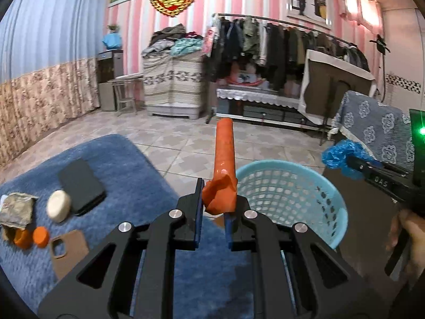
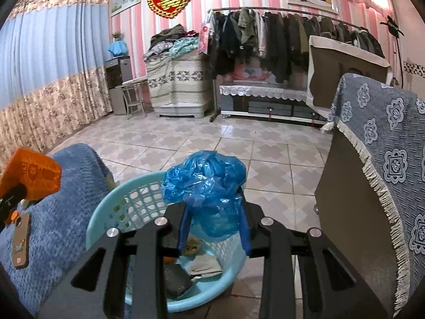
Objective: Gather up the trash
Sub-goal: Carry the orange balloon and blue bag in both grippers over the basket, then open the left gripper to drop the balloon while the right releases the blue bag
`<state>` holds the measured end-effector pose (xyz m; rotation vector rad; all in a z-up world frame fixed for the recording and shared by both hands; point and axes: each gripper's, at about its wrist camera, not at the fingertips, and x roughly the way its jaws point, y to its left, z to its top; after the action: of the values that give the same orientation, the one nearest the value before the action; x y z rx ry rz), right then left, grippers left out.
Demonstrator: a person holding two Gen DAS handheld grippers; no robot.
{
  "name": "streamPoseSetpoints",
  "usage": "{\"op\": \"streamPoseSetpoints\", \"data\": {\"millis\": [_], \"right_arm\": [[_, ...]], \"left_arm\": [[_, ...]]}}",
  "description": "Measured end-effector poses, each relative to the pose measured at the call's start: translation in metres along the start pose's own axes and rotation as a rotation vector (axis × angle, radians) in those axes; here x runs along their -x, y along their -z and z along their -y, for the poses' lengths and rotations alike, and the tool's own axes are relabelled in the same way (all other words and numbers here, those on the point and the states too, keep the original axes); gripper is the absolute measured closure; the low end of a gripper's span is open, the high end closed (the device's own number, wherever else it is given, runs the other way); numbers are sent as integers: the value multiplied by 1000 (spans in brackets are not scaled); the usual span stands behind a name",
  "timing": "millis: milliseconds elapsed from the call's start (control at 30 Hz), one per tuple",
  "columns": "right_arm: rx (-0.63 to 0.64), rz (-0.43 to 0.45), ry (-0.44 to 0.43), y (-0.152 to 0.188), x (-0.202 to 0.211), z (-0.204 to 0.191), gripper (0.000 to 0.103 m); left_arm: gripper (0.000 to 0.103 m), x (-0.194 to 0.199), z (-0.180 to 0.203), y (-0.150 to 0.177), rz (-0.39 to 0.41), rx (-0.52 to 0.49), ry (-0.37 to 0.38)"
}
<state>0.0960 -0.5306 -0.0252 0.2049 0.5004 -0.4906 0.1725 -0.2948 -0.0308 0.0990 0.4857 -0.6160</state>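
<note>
Left wrist view: the left gripper (image 1: 215, 207) fills the bottom centre, its jaws closed narrowly on the crumpled end of an orange wrapper (image 1: 224, 164) that stands straight up out of them toward the middle of the frame. Just right of the jaws sits a light blue plastic basket (image 1: 326, 202) with a lattice wall. At the right edge the right gripper (image 1: 348, 159) reaches in, holding a crumpled blue plastic bag (image 1: 338, 155), with part of a hand (image 1: 410, 235) below it. At lower left a blue fuzzy cloth (image 1: 127, 164) carries a dark phone (image 1: 81, 186), a pale oval bar (image 1: 58, 205), a crumpled grey wrapper (image 1: 16, 208), an orange cap (image 1: 41, 236) and a brown phone case (image 1: 67, 252). Behind lie a tiled floor (image 1: 172, 138), a pink striped wall, a clothes rack and blue curtains.

Right wrist view: the right gripper (image 2: 215, 228) at bottom centre clamps the blue plastic bag (image 2: 205, 183), which bulges above the jaws at mid frame. The basket (image 2: 106, 212) lies directly beneath and just left, with scraps of trash in its bottom. At the left edge the orange wrapper (image 2: 34, 175) shows, above the blue cloth (image 2: 66, 212) and the phone case (image 2: 21, 239). A blue patterned, fringed cover (image 2: 385, 172) drapes furniture on the right, above the tiled floor (image 2: 239, 138).
</note>
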Motion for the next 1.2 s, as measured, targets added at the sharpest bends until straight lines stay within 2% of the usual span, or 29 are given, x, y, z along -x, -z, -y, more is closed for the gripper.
{"op": "streamPoseSetpoints", "data": {"millis": [300, 467, 667, 733, 800, 833, 900, 1067, 1200], "right_arm": [[-74, 10, 15, 1, -3, 25, 72], [-85, 8, 13, 2, -7, 28, 72], [-108, -8, 6, 4, -15, 35, 72], [-109, -11, 4, 4, -17, 35, 72], [-103, -14, 3, 4, -18, 35, 72], [-98, -17, 3, 4, -19, 33, 72], [-91, -22, 2, 4, -22, 32, 72], [-72, -27, 5, 4, -23, 22, 72], [-59, -30, 1, 3, -26, 14, 72]], "left_arm": [[91, -31, 48, -4, -49, -44, 96], [91, -50, 70, 0, -61, -87, 121], [90, -77, 73, -2, -106, -87, 114], [83, -82, 70, -4, -112, -84, 104], [56, -83, 66, -8, -106, -70, 87], [50, -81, 63, -9, -93, -60, 72], [30, -78, 57, -10, -73, -47, 45], [10, -68, 35, -18, -32, -19, -55], [6, -60, 18, -27, -4, 1, -95]]}}
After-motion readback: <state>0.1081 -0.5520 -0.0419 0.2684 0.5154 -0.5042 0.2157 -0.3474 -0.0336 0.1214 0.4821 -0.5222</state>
